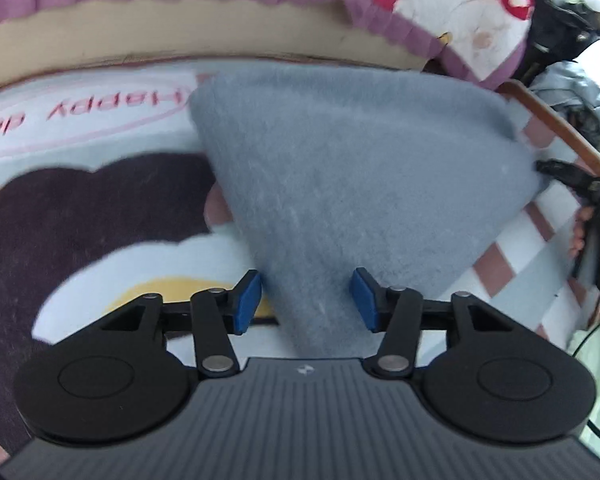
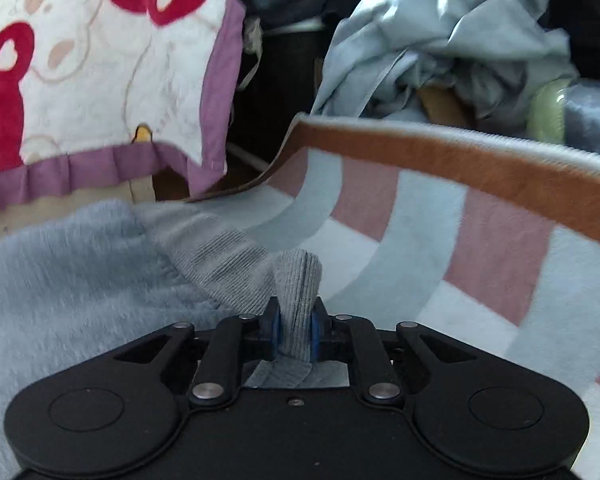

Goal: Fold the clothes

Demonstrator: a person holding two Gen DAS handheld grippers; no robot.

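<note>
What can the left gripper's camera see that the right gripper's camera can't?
Only the left wrist view shows the rug's "Happy day" lettering and the open left gripper, its blue pads on either side of the fluffy blue-grey garment.

Only the right wrist view shows the right gripper pinching the garment's ribbed cuff, plus a crumpled pale blue cloth pile.

Both show the garment, the checked rug and the red-and-white quilt with purple trim.

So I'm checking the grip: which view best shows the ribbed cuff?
The right wrist view: the ribbed cuff sits pinched in the right gripper. The left wrist view shows only the fluffy grey garment, cuff hidden.
</note>
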